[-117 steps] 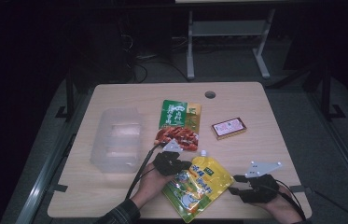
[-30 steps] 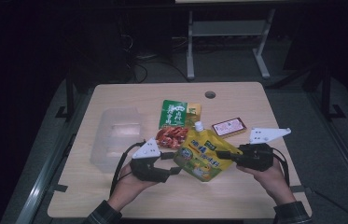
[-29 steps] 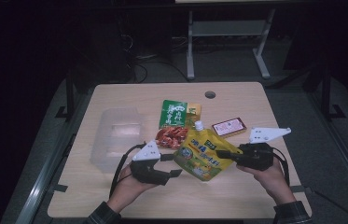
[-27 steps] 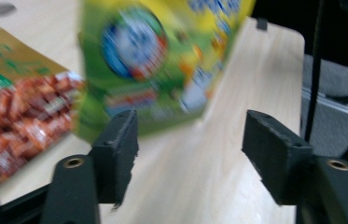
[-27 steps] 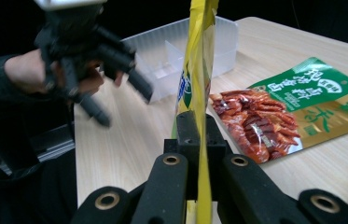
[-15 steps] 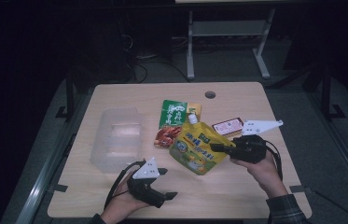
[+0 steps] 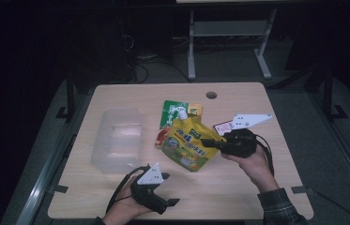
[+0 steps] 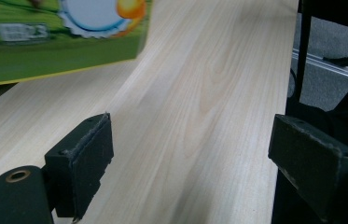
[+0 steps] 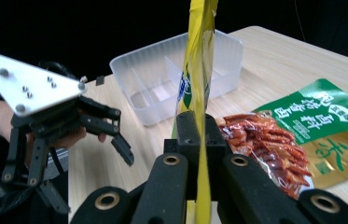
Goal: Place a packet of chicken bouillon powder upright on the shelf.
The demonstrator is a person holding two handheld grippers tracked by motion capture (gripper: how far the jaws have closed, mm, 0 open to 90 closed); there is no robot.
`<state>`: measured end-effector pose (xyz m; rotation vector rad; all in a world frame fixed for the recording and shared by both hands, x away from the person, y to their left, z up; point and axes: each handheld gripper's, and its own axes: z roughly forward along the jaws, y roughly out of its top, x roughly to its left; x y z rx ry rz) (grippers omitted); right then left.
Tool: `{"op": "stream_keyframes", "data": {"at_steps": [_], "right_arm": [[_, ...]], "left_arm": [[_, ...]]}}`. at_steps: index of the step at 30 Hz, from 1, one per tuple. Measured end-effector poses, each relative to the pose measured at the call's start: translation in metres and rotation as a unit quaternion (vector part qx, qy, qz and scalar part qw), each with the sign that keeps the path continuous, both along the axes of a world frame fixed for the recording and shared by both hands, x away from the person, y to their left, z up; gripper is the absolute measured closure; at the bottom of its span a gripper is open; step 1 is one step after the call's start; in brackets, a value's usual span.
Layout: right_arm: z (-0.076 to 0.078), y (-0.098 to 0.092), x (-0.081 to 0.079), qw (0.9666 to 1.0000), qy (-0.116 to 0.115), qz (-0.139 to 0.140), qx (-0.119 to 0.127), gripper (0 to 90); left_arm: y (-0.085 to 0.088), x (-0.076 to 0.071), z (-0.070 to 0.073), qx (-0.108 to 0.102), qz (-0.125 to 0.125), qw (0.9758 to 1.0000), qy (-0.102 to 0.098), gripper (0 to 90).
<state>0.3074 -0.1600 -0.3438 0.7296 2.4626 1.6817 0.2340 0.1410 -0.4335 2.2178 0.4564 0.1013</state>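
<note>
At the left of the wooden table (image 7: 116, 197) stands a clear plastic box (image 7: 117, 139) with dividers inside; it carries no label. Near the front edge, the left gripper (image 7: 167, 204) lies low over the bare wood. Its jaws have just been opening and now stand wide apart, released, with nothing between them. In the middle, a green and orange snack packet (image 7: 171, 112) lies flat. It has large white Chinese characters on the green part and a picture of red strips, but I cannot read the words. Over it hangs the yellow spout pouch (image 7: 187, 143), lifted off the table, with a white cap on top and green print too small to read. The right gripper (image 7: 209, 142) is clenched on the pouch's right edge. Behind this gripper lies a small red and white card (image 7: 223, 128).
</note>
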Motion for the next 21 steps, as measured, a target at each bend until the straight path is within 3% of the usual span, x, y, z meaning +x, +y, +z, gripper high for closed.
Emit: {"op": "stream_keyframes", "data": {"at_steps": [12,21], "right_arm": [[0.021,0.032,0.015,0.9996,-0.016,0.020,0.009,90.0],[0.036,0.067,0.030,0.9993,-0.017,0.029,-0.013,90.0]], "left_arm": [[-0.005,-0.003,-0.005,0.007,-0.013,0.9999,0.001,13.2],[-0.005,-0.002,-0.006,0.006,-0.013,0.9999,0.000,13.3]]}}
